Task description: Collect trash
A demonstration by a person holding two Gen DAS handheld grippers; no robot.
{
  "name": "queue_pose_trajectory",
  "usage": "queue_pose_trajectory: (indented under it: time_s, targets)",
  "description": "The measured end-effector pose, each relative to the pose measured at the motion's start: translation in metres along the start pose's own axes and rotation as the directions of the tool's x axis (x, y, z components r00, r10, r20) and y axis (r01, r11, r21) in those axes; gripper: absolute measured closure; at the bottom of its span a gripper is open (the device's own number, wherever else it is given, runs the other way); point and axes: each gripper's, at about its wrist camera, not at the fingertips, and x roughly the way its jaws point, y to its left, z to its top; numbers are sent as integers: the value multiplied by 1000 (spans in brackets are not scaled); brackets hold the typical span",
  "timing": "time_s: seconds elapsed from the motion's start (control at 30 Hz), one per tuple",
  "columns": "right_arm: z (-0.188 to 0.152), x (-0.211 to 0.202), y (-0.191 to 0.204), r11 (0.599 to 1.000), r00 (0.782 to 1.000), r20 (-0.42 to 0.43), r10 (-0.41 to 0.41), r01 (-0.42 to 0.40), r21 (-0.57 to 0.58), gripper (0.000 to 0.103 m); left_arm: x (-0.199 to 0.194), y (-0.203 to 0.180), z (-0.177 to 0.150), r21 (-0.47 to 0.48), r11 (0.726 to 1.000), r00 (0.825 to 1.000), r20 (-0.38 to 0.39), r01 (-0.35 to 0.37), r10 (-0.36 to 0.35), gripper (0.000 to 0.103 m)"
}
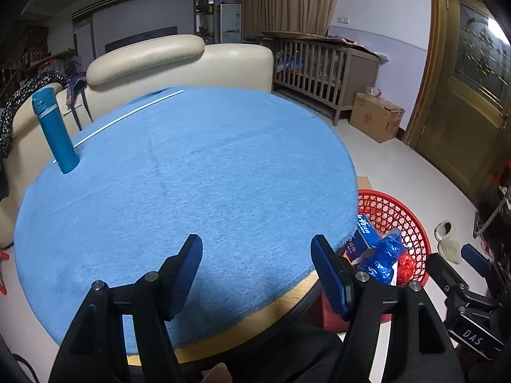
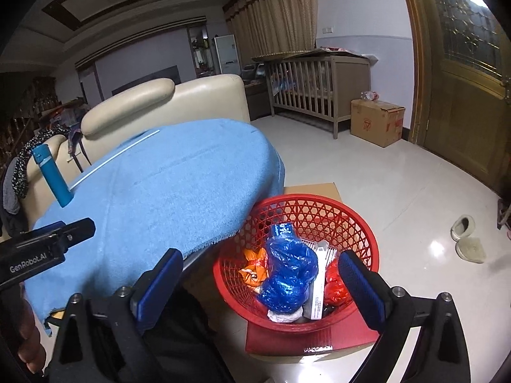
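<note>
Blue-padded and spread wide apart, the left tongs (image 1: 257, 252) are held empty above the near part of the table (image 1: 191, 191), which is covered by a blue cloth. Equally parted and empty, the right tongs (image 2: 260, 269) are held beyond the table's edge, tilted down over the red basket (image 2: 361, 223) on the floor.

Only in the right wrist view is the basket's content fully seen, just ahead of and between the right tongs: a crumpled blue bag (image 2: 289, 279), an orange wrapper (image 2: 254, 268) to its left, a red wrapper (image 2: 335, 287) and a white carton (image 2: 317, 290) to its right, and a whitish scrap (image 2: 281, 316) at the near rim. From the left wrist view the basket is partly hidden behind the right finger (image 1: 329, 274) of the left tongs and the table edge, and a blue box (image 1: 362, 239) is seen in it.

Far ahead and to the left of both tongs, a blue bottle (image 1: 54, 127) stands on the table with a thin white rod (image 1: 127, 118) lying behind it. Beyond the table a cream sofa (image 1: 179, 60) is seen, and further right a crib (image 1: 322, 70), a cardboard box (image 1: 377, 116) and slippers (image 2: 466, 236) on the floor.
</note>
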Motion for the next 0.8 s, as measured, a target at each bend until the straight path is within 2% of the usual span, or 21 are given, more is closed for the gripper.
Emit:
queue_pose_trajectory:
  time_s: [0.8]
  targets:
    - [0,-2,6,999,999,15,-33,33,-21,4,-1,-9,-2,17,999,999,-12,32,-32,32]
